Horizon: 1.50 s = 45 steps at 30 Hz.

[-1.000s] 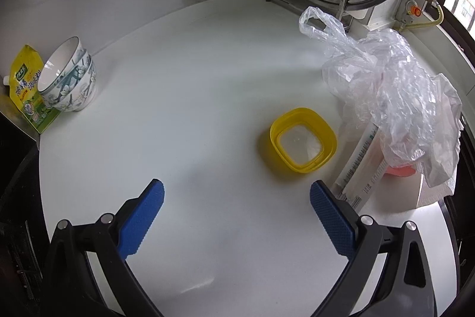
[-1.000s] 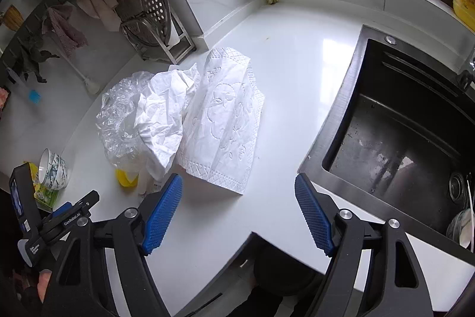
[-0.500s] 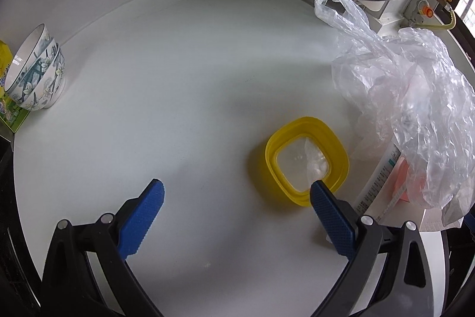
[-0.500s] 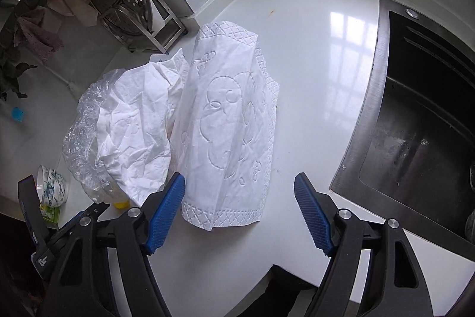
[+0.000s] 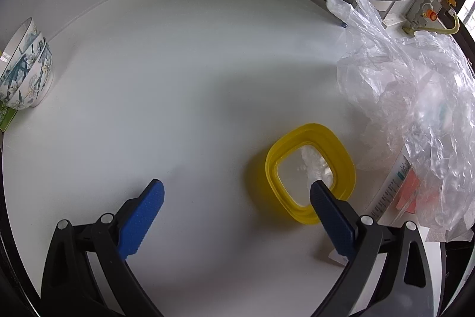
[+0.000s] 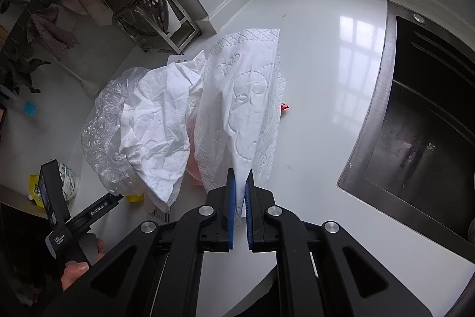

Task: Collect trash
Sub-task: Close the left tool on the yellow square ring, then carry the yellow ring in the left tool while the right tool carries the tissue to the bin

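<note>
Black sink (image 6: 421, 121) at surface (image 5: 178, 79) edge; yellow tub (image 5: 310, 171) w/ crumpled clear plastic inside. Right claw (image 6: 241, 189) just closed, pinching embossed paper towel (image 6: 246, 97) corner; left claw (image 5: 237, 195) spread, one finger (image 5: 329, 213) over tub rim

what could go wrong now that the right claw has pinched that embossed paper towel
The right claw, which has just been closing, pinches only the near edge of the white embossed paper towel. Thin paper may tear or slip out when lifted.

The towel overlaps the crumpled white tissue and clear plastic bag, so pulling could drag them along.
</note>
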Available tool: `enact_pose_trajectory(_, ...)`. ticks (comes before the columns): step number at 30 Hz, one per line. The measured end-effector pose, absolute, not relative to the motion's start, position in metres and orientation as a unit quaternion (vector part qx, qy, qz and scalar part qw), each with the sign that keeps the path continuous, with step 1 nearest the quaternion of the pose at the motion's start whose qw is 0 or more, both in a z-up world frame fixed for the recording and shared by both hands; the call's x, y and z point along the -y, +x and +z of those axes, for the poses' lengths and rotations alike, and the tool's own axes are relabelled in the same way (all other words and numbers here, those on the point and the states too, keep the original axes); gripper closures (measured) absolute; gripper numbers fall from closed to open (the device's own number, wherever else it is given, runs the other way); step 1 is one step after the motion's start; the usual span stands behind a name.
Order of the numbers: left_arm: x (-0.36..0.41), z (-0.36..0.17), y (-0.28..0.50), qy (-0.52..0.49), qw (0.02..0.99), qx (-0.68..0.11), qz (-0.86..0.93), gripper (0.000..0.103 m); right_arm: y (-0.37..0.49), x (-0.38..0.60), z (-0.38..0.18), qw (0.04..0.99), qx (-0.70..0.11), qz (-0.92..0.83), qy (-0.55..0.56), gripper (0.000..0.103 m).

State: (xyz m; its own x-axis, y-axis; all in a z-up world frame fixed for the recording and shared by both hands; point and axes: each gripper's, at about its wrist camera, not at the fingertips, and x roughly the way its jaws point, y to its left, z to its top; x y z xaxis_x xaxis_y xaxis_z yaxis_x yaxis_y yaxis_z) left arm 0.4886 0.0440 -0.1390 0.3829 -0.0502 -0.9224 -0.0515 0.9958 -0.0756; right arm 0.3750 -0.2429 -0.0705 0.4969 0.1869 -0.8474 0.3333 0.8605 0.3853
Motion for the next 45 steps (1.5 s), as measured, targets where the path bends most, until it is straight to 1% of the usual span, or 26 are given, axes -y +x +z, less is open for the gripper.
enact_pose_trajectory(2, -0.043, -0.143, 0.491, -0.048, 0.828, -0.558, 0.0, 0.006, 0.372, 0.246, -0.068, 0.825, -0.498, -0.049, 0.263, 0.097)
enact_pose_trajectory(10, -0.027, -0.154, 0.499, -0.005, 0.834, -0.552, 0.001, 0.007, 0.357, 0.256, -0.055, 0.831, -0.481, -0.062, 0.274, 0.097)
enact_pose_trajectory(11, -0.025, -0.154, 0.499, -0.004, 0.835, -0.55, -0.002, 0.008, 0.355, 0.258, -0.053, 0.831, -0.479, -0.064, 0.277, 0.097)
enact_pose_trajectory(12, -0.025, -0.154, 0.5, -0.005, 0.836, -0.549, -0.005, 0.011, 0.353, 0.261, -0.053, 0.83, -0.478, -0.066, 0.279, 0.097)
enact_pose_trajectory(15, -0.021, -0.153, 0.499, -0.01, 0.839, -0.543, -0.013, 0.024, 0.347, 0.266, -0.05, 0.831, -0.472, -0.074, 0.285, 0.097)
enact_pose_trajectory(16, -0.019, -0.153, 0.499, -0.009, 0.841, -0.541, -0.015, 0.026, 0.346, 0.267, -0.049, 0.831, -0.471, -0.076, 0.287, 0.097)
enact_pose_trajectory(19, -0.012, -0.15, 0.493, -0.009, 0.844, -0.535, -0.027, 0.042, 0.342, 0.27, -0.048, 0.831, -0.468, -0.08, 0.29, 0.097)
enact_pose_trajectory(21, -0.007, -0.147, 0.488, -0.008, 0.845, -0.534, -0.038, 0.062, 0.339, 0.271, -0.046, 0.831, -0.466, -0.082, 0.291, 0.097)
enact_pose_trajectory(22, -0.004, -0.146, 0.487, -0.01, 0.844, -0.534, -0.043, 0.068, 0.338, 0.271, -0.046, 0.831, -0.466, -0.081, 0.293, 0.097)
enact_pose_trajectory(23, -0.003, -0.145, 0.486, -0.012, 0.844, -0.535, -0.046, 0.081, 0.337, 0.271, -0.045, 0.831, -0.465, -0.08, 0.295, 0.097)
enact_pose_trajectory(24, -0.002, -0.144, 0.486, -0.011, 0.844, -0.535, -0.043, 0.088, 0.337, 0.27, -0.044, 0.831, -0.465, -0.079, 0.295, 0.097)
enact_pose_trajectory(25, -0.004, -0.143, 0.485, -0.013, 0.843, -0.537, -0.042, 0.088, 0.336, 0.269, -0.043, 0.832, -0.464, -0.078, 0.294, 0.097)
enact_pose_trajectory(27, -0.013, -0.141, 0.48, -0.025, 0.84, -0.54, -0.048, 0.094, 0.334, 0.268, -0.041, 0.833, -0.462, -0.076, 0.295, 0.097)
enact_pose_trajectory(31, -0.028, -0.132, 0.474, -0.031, 0.843, -0.534, -0.055, 0.099, 0.328, 0.264, -0.034, 0.837, -0.458, -0.074, 0.291, 0.097)
enact_pose_trajectory(38, -0.037, -0.115, 0.469, -0.041, 0.848, -0.525, -0.064, 0.099, 0.321, 0.258, -0.026, 0.84, -0.454, -0.068, 0.288, 0.097)
enact_pose_trajectory(45, -0.04, -0.086, 0.46, -0.031, 0.86, -0.505, -0.073, 0.099, 0.311, 0.254, -0.016, 0.848, -0.443, -0.063, 0.284, 0.097)
